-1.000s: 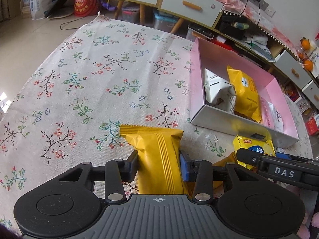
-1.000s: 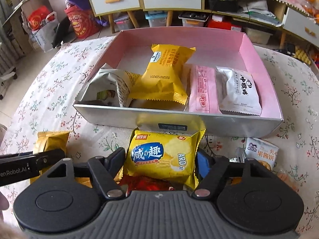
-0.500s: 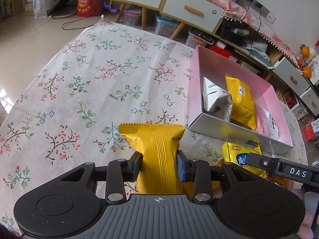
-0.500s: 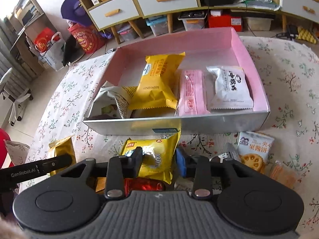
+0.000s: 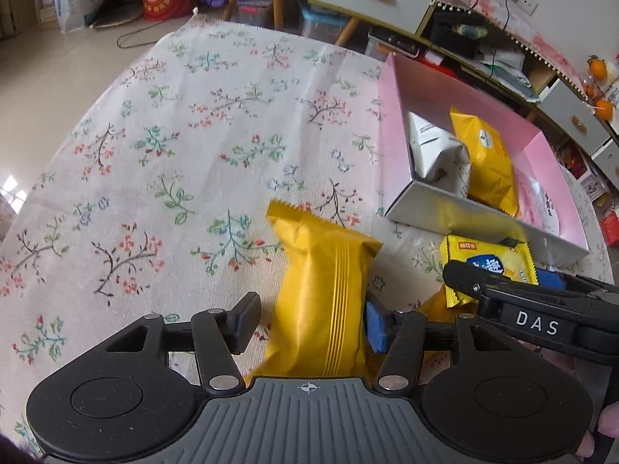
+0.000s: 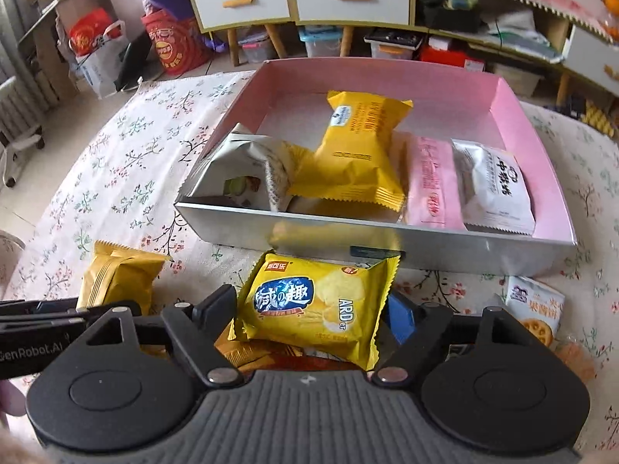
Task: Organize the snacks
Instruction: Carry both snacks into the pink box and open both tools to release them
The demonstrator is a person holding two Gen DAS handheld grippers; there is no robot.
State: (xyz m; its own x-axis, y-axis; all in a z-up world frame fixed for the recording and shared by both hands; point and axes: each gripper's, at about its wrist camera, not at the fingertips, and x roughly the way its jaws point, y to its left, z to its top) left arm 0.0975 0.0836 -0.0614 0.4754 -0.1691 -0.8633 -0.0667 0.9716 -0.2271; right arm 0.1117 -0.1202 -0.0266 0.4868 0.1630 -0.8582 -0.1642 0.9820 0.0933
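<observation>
Right wrist view: right gripper (image 6: 309, 309) jaws apart astride yellow crinkled chip packet (image 6: 315, 303), long axis crosswise, pink-lined cardboard box (image 6: 387, 247) just ahead; left gripper (image 5: 309, 321) jaws apart around plain yellow ribbed wrapper (image 5: 329, 301), box off to its right

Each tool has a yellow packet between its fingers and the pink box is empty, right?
Not empty: the right wrist view shows the pink box holding several snacks, including a yellow pack, a pink pack and a white pack. The rest holds: the left tool has the plain yellow packet between its fingers, the right tool the blue-labelled yellow packet.

Glossy foil packet (image 5: 329, 290); woven cloth tablecloth (image 5: 174, 135).
</observation>
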